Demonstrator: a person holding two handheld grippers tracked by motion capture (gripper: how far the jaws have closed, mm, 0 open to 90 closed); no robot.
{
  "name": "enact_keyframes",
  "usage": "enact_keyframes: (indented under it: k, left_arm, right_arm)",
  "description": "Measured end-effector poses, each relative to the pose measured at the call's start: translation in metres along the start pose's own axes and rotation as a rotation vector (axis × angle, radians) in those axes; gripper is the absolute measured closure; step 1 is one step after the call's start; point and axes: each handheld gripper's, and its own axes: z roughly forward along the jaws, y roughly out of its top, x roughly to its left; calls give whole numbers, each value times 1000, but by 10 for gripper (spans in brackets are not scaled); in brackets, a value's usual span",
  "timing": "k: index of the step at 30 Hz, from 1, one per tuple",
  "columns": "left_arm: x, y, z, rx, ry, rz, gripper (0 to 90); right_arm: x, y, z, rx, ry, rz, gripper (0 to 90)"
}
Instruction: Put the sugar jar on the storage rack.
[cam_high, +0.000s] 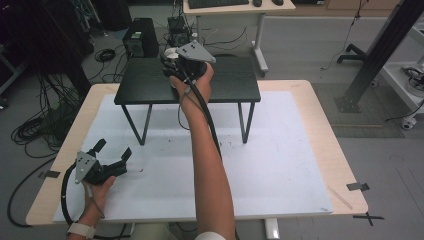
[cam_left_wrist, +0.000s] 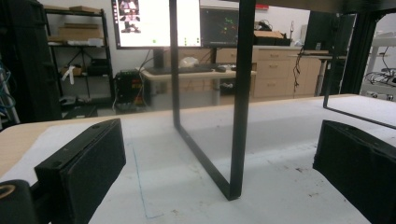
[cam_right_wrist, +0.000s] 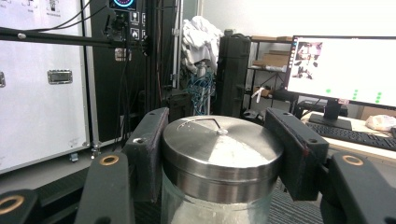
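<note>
Jar with steel lid sits clamped between right claw jaws; left claw gapes wide, empty.

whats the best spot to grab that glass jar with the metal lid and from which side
By the metal lid, from the side, one jaw on each flank of its rim. The lid is round and straight-walled, so flat pads seat evenly. The right gripper holds the jar just so, above the black stand.

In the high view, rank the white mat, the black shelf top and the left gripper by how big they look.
1. White mat, covering most of the table.
2. Black shelf top, clearly smaller than the mat, though it sits raised and nearer the camera.
3. Left gripper, smallest by far.
</note>
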Motion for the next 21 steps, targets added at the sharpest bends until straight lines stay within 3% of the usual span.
enact_keyframes:
  k: [7, 15, 21]
  left_arm:
    - [0, 0, 0, 1, 0, 3, 23]
    - [0, 0, 0, -1, 0, 2, 24]
    - [0, 0, 0, -1, 0, 1, 24]
  right_arm:
    - [0, 2, -1, -10, 1, 0, 409]
    - [3, 9, -10, -41, -6, -8, 272]
    - [11, 17, -25, -86, 19, -14, 213]
